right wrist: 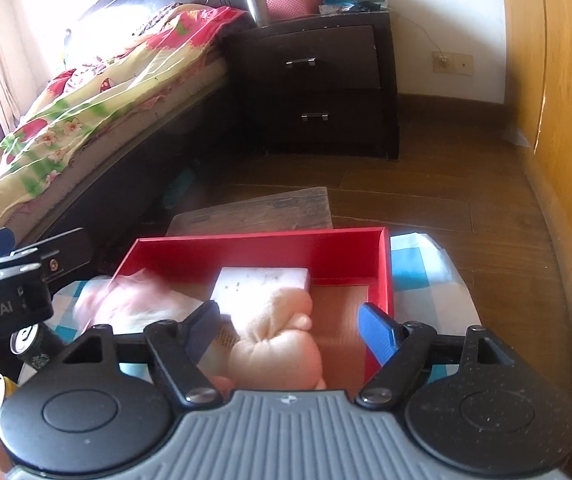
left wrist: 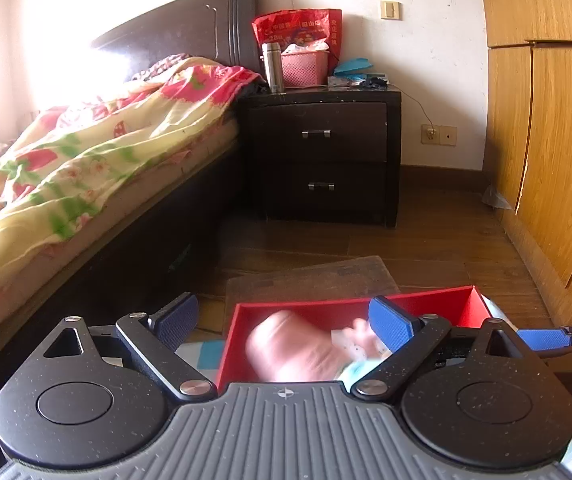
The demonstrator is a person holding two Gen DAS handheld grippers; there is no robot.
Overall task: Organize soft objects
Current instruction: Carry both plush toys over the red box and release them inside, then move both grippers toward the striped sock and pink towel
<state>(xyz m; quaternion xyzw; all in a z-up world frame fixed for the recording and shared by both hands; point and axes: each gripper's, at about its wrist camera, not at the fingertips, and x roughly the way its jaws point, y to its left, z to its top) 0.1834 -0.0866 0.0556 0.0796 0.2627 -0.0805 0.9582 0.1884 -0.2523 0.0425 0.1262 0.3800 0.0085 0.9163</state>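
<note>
In the right wrist view, the right gripper (right wrist: 292, 330) hangs over the near end of the red box (right wrist: 262, 246), its jaws spread with daylight on both sides of the peach plush toy (right wrist: 278, 340) that lies between them, so it is released, not grasping. The toy runs lengthwise from six toward twelve o'clock, along the line of the fingers, resting inside the box against a white pack (right wrist: 262, 284) at twelve. At ten o'clock a blurred pink soft item (right wrist: 126, 300) sits at the box's left edge, under the left gripper (left wrist: 282, 326). In the left wrist view that gripper stands wide open, with the pink item loose between its jaws, slightly toward one o'clock. My judgement: the left hand is nearer the pink item, the right the toy.
</note>
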